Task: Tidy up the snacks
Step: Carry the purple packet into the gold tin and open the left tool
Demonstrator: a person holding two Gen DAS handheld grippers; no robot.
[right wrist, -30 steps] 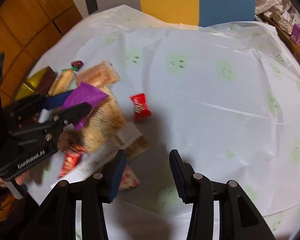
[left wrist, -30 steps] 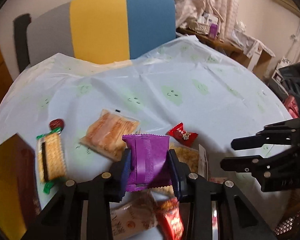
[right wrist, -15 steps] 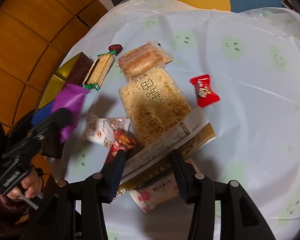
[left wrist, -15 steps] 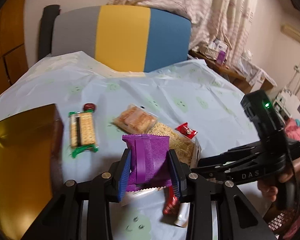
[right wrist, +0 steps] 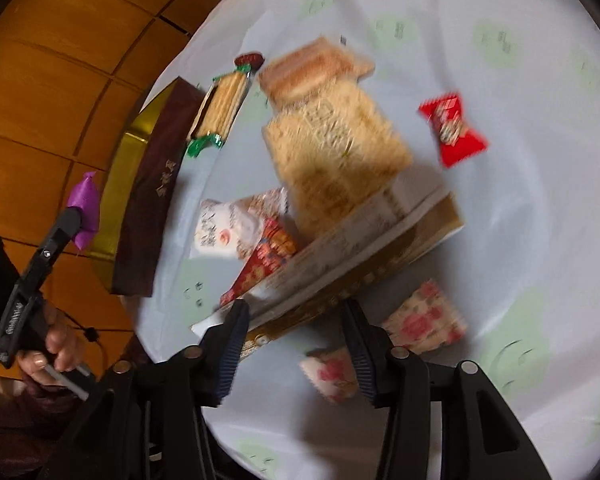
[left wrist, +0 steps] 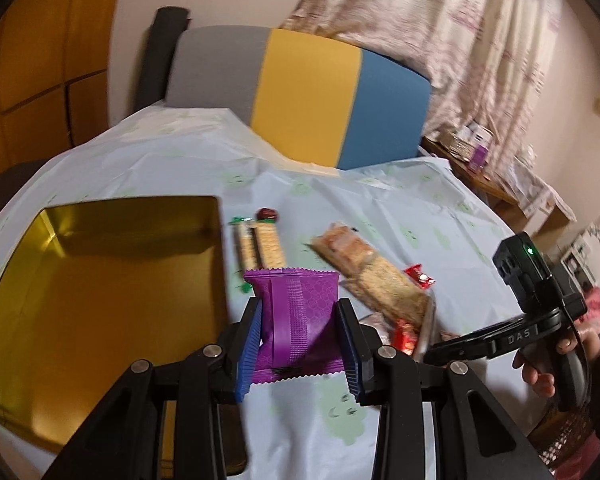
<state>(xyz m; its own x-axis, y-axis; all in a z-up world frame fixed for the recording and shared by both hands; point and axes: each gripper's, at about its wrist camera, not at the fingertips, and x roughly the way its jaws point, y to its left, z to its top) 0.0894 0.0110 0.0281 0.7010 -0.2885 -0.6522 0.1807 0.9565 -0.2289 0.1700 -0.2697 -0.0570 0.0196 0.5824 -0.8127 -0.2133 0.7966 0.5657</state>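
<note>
My left gripper point(left wrist: 298, 344) is shut on a purple snack packet point(left wrist: 296, 320) and holds it above the table, just right of the open gold tin point(left wrist: 100, 280). In the right wrist view the packet point(right wrist: 85, 208) hangs over the tin's edge point(right wrist: 140, 184). My right gripper point(right wrist: 296, 344) is open and empty, low over a long gold-and-white pack point(right wrist: 340, 256). A rice-crisp pack point(right wrist: 336, 152), a red candy point(right wrist: 452, 128), a cracker pack with green ends point(right wrist: 220, 112) and a pastry pack point(right wrist: 312, 68) lie on the cloth.
The round table has a pale cloth with green faces point(left wrist: 340, 208). A grey, yellow and blue chair point(left wrist: 300, 92) stands behind it. Two floral packets point(right wrist: 424, 320) and a red-and-white packet point(right wrist: 240, 232) lie near my right gripper. The table edge is close on the left.
My left gripper has carried the purple packet leftward to beside the gold tin. My right gripper has moved left and down over the snack pile, still open.
</note>
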